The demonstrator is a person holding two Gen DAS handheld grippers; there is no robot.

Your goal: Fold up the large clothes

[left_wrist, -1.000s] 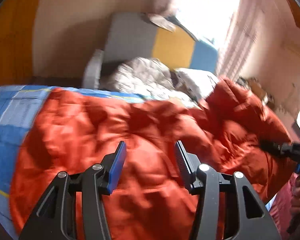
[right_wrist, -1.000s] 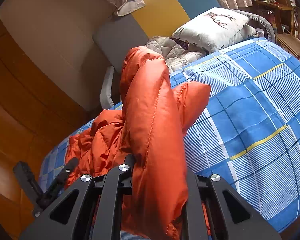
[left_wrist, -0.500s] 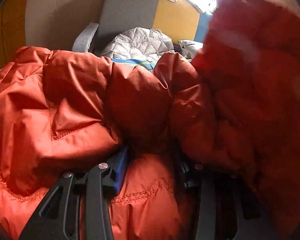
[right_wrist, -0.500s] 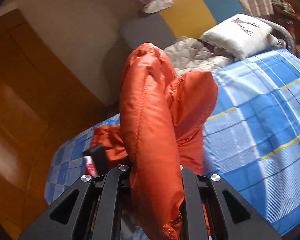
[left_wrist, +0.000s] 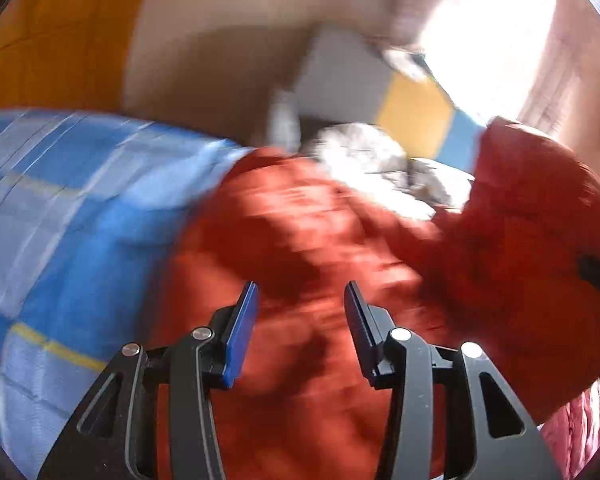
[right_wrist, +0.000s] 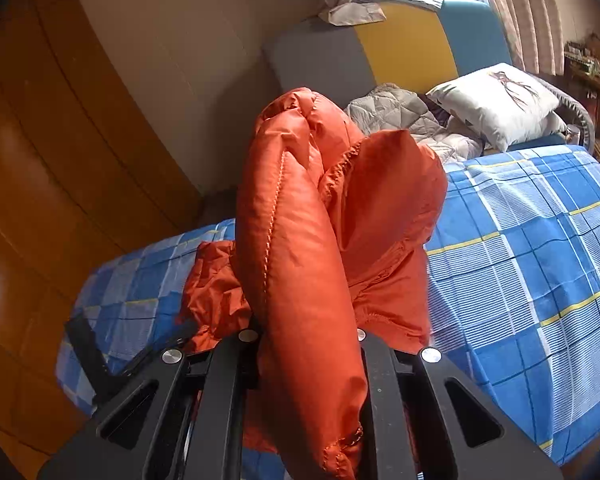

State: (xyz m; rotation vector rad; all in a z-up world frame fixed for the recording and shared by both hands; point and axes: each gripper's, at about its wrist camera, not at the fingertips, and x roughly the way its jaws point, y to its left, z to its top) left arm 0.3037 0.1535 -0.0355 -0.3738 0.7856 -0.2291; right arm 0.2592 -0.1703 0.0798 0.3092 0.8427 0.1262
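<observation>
Mid-fold on the blue checked bedspread (right_wrist: 540, 248), we have the right gripper (right_wrist: 304, 340) clamped on a bunched fold of the orange puffer jacket (right_wrist: 300, 240), lifted clear of the bed, while the left gripper (left_wrist: 300, 320), jaws just widened and parted with nothing pinched, hovers over the jacket's body. The slippery, puffy shell may slide out or flop crooked if we swing it fast. We count one jacket, two grippers, one white pillow (right_wrist: 496, 100), one grey quilted garment (right_wrist: 400, 112).

- Left claw (left_wrist: 300, 300): black triangular-cutout frames are seen, studded with silver screws; one finger is faced with a blue pad.
- Right claw (right_wrist: 306, 336): matching black frames and silver screws are shown.
</observation>
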